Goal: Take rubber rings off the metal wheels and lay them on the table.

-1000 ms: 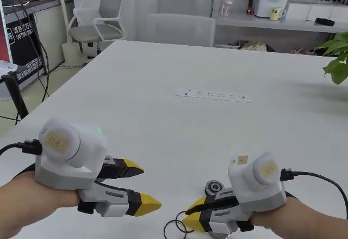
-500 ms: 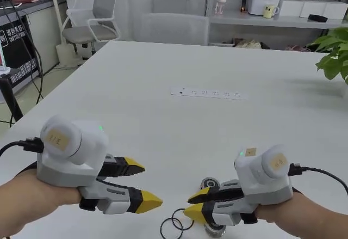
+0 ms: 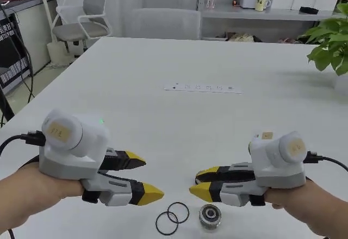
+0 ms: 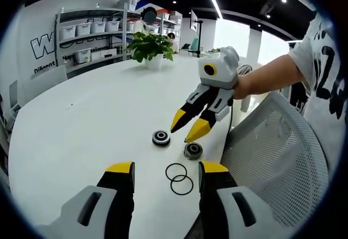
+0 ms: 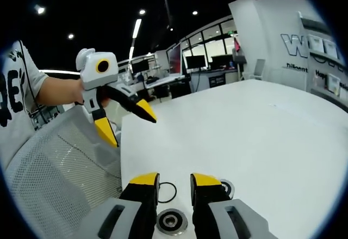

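Observation:
Two thin black rubber rings (image 3: 172,218) lie overlapping on the white table (image 3: 179,130) near its front edge, with a metal wheel (image 3: 210,216) just to their right. In the left gripper view the rings (image 4: 179,177) lie ahead of the jaws, with two wheels (image 4: 193,151) (image 4: 161,138) beyond them. My left gripper (image 3: 149,178) hovers open to the left of the rings. My right gripper (image 3: 194,183) hovers open above the wheel, holding nothing. In the right gripper view, one wheel (image 5: 172,221) sits between its jaws and another wheel (image 5: 225,187) is partly hidden behind the right jaw.
A white power strip (image 3: 202,88) lies at the table's middle. A potted plant (image 3: 329,54) stands at the far right edge. Chairs (image 3: 163,24) line the far side, and a mesh chair (image 4: 272,157) sits at the near edge.
The right gripper has risen and drawn back from the rings, uncovering a wheel beside them. The left gripper has stayed roughly where it was. The head camera has tilted down.

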### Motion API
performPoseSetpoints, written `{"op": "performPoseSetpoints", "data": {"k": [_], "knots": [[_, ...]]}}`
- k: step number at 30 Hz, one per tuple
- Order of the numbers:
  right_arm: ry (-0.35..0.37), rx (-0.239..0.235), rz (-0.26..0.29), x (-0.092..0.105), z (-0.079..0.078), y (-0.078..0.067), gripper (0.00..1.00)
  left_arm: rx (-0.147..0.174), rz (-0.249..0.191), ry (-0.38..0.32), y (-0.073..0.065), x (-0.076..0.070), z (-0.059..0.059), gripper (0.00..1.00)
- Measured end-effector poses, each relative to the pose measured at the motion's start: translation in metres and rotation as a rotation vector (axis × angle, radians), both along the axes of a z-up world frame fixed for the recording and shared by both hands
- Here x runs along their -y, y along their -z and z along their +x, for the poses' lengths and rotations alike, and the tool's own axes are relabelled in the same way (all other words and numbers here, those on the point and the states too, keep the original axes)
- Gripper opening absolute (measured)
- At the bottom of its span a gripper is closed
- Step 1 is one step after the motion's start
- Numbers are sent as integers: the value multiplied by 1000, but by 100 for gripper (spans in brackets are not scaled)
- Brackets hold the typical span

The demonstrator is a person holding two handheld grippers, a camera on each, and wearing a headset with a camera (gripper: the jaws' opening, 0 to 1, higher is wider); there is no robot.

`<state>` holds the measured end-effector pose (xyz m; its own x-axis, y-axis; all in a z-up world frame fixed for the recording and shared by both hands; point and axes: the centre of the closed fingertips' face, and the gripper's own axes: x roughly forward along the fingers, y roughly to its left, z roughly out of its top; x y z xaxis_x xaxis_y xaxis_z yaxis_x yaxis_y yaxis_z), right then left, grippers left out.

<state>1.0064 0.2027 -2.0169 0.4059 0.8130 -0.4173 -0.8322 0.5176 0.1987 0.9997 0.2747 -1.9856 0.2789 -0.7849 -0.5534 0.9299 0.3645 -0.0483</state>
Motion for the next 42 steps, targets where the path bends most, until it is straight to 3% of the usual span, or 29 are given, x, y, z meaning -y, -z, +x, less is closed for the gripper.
{"op": "performPoseSetpoints", "data": {"k": [15,30,42], "knots": [[110,33,25,39,17,-10,24,4,4,-4,0,5,12,44],[175,35,9,68,25,0,26,11,7,-10,1,16,31,44],[199,26,-11,78,29,10,26,31,11,4,0,26,47,44]]}}
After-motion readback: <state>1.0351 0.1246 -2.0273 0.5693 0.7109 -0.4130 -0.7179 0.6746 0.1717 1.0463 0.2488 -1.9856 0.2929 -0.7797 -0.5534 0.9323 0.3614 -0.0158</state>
